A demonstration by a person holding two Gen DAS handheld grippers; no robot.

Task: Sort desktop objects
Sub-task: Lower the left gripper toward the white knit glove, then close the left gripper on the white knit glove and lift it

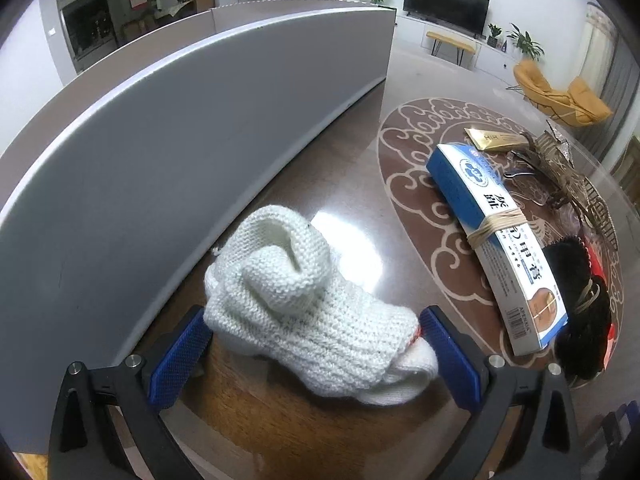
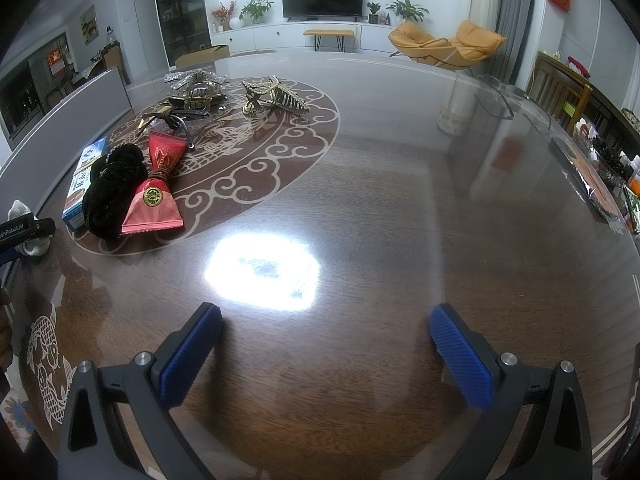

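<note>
A white knitted sock lies on the dark wooden table beside the grey panel. My left gripper is open, its blue pads on either side of the sock; I cannot tell if they touch it. A blue and white box with a rubber band, a black hair scrunchie and a gold packet lie to the right. My right gripper is open and empty over bare table. In the right wrist view I see the scrunchie, a red packet and hair claws.
A long grey panel stands along the table's left side. A silver hair clip and a dark clip lie at the back of the table's round pattern. Bottles and clutter sit at the table's right edge.
</note>
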